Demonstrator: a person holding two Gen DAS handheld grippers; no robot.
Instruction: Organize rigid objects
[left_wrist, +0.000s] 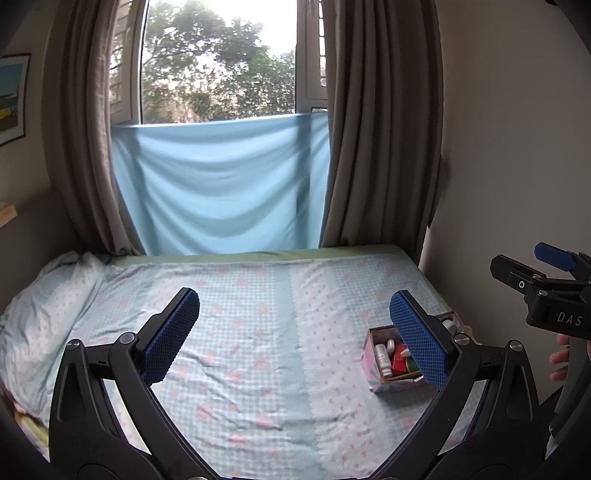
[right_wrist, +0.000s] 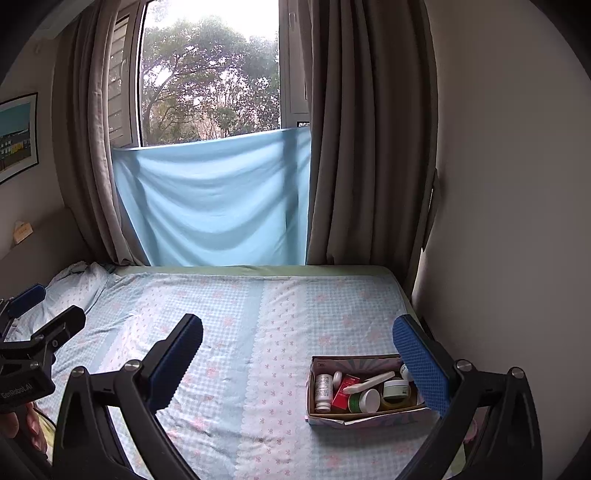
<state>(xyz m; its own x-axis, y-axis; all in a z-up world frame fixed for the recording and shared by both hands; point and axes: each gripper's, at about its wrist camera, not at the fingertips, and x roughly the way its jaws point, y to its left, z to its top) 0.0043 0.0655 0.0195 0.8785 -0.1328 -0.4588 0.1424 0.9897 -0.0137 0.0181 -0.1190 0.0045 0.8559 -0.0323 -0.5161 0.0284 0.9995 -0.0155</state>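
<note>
A small patterned cardboard box (right_wrist: 328, 419) sits on the bed at the right; it also shows in the left wrist view (left_wrist: 371, 363). It holds a white bottle (right_wrist: 323, 387), a red carton (right_wrist: 345, 393), a white tube (right_wrist: 369, 382), a green jar (right_wrist: 364, 400) and a white-lidded jar (right_wrist: 396, 387). My left gripper (left_wrist: 294, 325) is open and empty above the bed, left of the box. My right gripper (right_wrist: 297, 350) is open and empty, its right finger (right_wrist: 421, 365) in front of the box's right end.
The bed (right_wrist: 236, 325) has a light blue checked sheet with pink flowers. A pillow (left_wrist: 48, 295) lies at the far left. Grey curtains (right_wrist: 369, 129) and a blue cloth (right_wrist: 214, 199) hang at the window behind. A wall (right_wrist: 509, 221) borders the bed's right side.
</note>
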